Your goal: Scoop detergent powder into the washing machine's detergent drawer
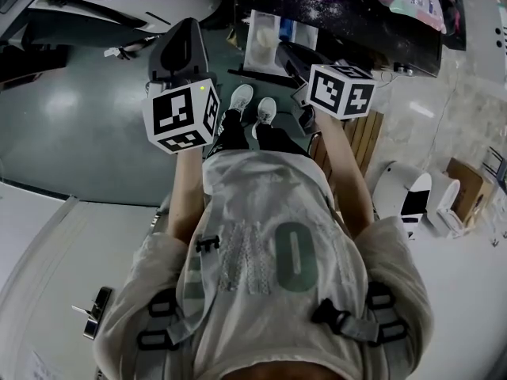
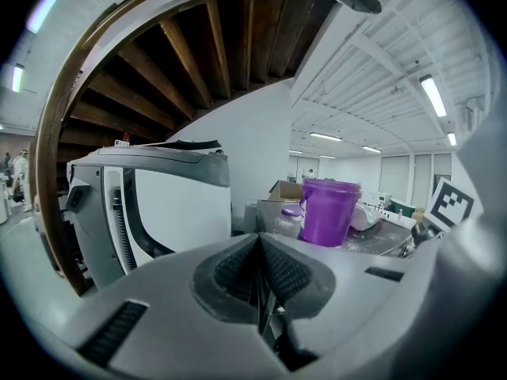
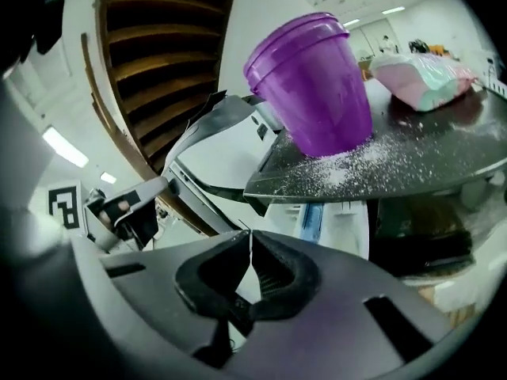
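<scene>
The left tool has its ribbed pads pressed together with nothing between them. The right tool is closed as well, with only a hairline slit between its pads, and it holds nothing. In the head view both tools are held in front of the person's chest, left and right of the white shoes, and point toward the far side.

On the far side, a purple bucket stands upright on a dark desk. White detergent powder is scattered over the desk around the bucket's base. To the right of the bucket a pink and green bag lies on the same desk. Below the desk's near edge, the white detergent drawer, which has a blue part, sticks out toward the person. The right tool's tip is near the drawer but apart from it.
</scene>
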A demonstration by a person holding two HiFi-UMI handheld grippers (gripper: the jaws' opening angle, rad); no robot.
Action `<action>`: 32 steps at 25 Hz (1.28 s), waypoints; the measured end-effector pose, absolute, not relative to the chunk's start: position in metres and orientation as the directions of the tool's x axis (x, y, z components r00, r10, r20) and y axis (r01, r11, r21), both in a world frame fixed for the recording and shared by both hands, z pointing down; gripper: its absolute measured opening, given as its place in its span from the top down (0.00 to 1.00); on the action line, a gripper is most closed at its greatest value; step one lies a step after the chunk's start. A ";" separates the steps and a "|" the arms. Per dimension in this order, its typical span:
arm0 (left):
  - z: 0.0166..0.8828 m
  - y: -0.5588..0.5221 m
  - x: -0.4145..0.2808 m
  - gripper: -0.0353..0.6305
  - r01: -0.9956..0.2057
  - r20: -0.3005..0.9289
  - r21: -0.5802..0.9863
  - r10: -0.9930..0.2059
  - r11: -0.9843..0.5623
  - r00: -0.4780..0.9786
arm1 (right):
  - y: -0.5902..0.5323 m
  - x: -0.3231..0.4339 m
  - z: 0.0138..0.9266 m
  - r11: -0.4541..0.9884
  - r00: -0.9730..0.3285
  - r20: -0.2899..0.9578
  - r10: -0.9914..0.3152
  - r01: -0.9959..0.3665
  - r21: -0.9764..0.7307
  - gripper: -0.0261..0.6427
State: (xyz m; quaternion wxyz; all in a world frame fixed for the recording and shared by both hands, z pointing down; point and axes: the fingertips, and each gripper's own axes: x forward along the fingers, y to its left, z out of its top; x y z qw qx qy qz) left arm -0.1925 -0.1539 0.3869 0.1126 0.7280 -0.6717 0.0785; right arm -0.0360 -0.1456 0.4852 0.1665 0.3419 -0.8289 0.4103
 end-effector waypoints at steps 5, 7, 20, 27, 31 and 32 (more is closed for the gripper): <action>0.392 -0.154 -0.195 0.92 -0.996 0.276 0.065 -0.958 -0.064 0.080 | -0.145 -0.043 0.485 0.620 -0.639 0.633 -0.438 -0.724 -0.302 0.94; 0.394 -0.155 -0.197 0.92 -0.996 0.279 0.067 -0.957 -0.059 0.075 | -0.144 -0.048 0.486 0.684 -0.614 0.658 -0.437 -0.702 -0.201 0.94; 0.406 -0.150 -0.204 0.92 -0.996 0.297 0.081 -0.953 -0.036 0.059 | -0.126 -0.065 0.494 0.817 -0.388 0.722 -0.573 -0.206 0.539 0.94; 0.412 -0.143 -0.203 0.92 -0.996 0.307 0.085 -0.950 -0.031 0.056 | -0.125 -0.065 0.492 0.715 -0.372 0.652 -0.661 -0.049 0.697 0.94; 0.415 -0.138 -0.205 0.91 -0.996 0.310 0.085 -0.949 -0.023 0.049 | -0.125 -0.064 0.491 0.645 -0.363 0.608 -0.705 0.027 0.764 0.94; 0.415 -0.137 -0.206 0.92 -0.996 0.311 0.086 -0.949 -0.021 0.047 | -0.124 -0.063 0.491 0.632 -0.363 0.603 -0.711 0.047 0.774 0.94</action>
